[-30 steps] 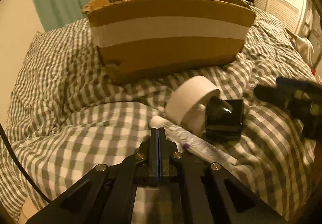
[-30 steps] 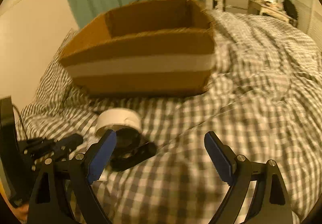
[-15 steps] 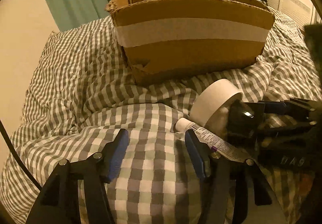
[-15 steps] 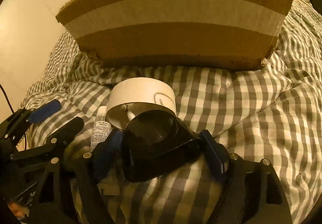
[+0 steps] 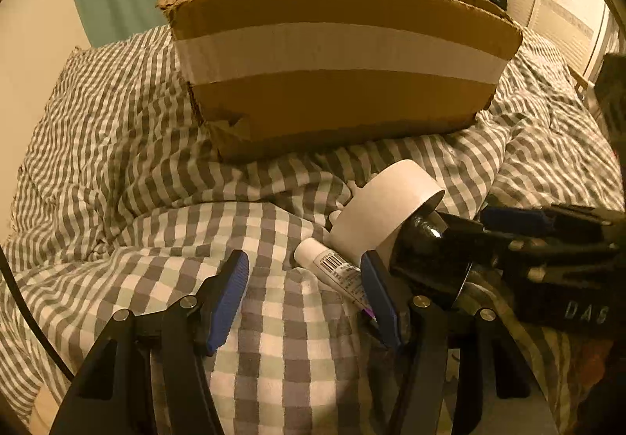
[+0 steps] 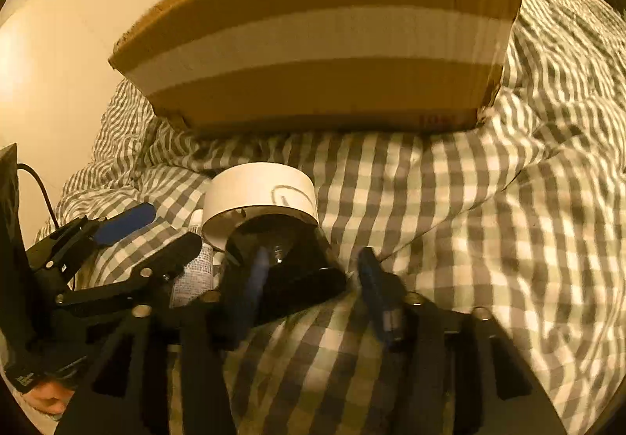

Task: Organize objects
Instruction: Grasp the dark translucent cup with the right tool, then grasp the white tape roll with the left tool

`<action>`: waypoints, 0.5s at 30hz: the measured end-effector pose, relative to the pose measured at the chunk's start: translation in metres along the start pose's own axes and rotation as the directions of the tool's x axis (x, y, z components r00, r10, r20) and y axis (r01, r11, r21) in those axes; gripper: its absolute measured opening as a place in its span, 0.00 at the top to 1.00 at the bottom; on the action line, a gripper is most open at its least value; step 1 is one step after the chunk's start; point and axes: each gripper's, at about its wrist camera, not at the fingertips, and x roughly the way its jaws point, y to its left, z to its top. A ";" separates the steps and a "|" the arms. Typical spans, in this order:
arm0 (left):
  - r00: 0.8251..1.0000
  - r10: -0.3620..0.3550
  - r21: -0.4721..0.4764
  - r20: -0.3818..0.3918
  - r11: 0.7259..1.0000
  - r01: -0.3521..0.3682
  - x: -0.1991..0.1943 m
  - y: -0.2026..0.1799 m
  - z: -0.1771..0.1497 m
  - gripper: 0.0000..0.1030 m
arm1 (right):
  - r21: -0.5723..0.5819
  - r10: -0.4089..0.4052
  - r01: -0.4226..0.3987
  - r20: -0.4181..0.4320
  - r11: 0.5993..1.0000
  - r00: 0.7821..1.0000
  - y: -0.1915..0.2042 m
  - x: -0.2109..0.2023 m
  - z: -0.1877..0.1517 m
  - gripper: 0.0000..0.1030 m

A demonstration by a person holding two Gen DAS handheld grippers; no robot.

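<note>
Tube (image 5: 339, 270) lies on the checked blanket (image 5: 117, 145) beside a white tape roll (image 5: 385, 214), touching the spread left gripper's (image 5: 305, 280) right finger; right gripper (image 6: 313, 274) straddles a black object (image 6: 291, 270), grip unclear.

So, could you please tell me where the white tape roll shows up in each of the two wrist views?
Left wrist view: the white tape roll lies right of centre on the checked bedcover, tilted, against the black object.
Right wrist view: it sits left of centre, just beyond the same black object.
Shared landmark: the cardboard box stands behind the roll in both.
</note>
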 end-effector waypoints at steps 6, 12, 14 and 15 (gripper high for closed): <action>0.997 0.079 0.001 -0.003 0.997 -0.079 -0.002 0.011 -0.005 0.39 | -0.004 0.019 -0.019 -0.041 1.000 0.999 0.007 0.013 0.002 0.21; 0.995 0.097 -0.004 0.002 0.995 -0.097 -0.004 0.017 -0.006 0.39 | -0.071 -0.030 0.025 -0.063 0.997 0.998 0.020 0.026 -0.001 0.35; 0.996 0.094 0.008 0.006 0.996 -0.094 -0.005 0.015 -0.005 0.39 | -0.098 -0.027 0.021 -0.055 0.995 0.998 0.025 0.023 -0.004 0.43; 0.996 0.087 0.012 0.009 0.996 -0.088 -0.006 0.013 -0.004 0.39 | -0.114 -0.045 0.040 -0.039 0.993 0.998 0.028 0.020 -0.005 0.44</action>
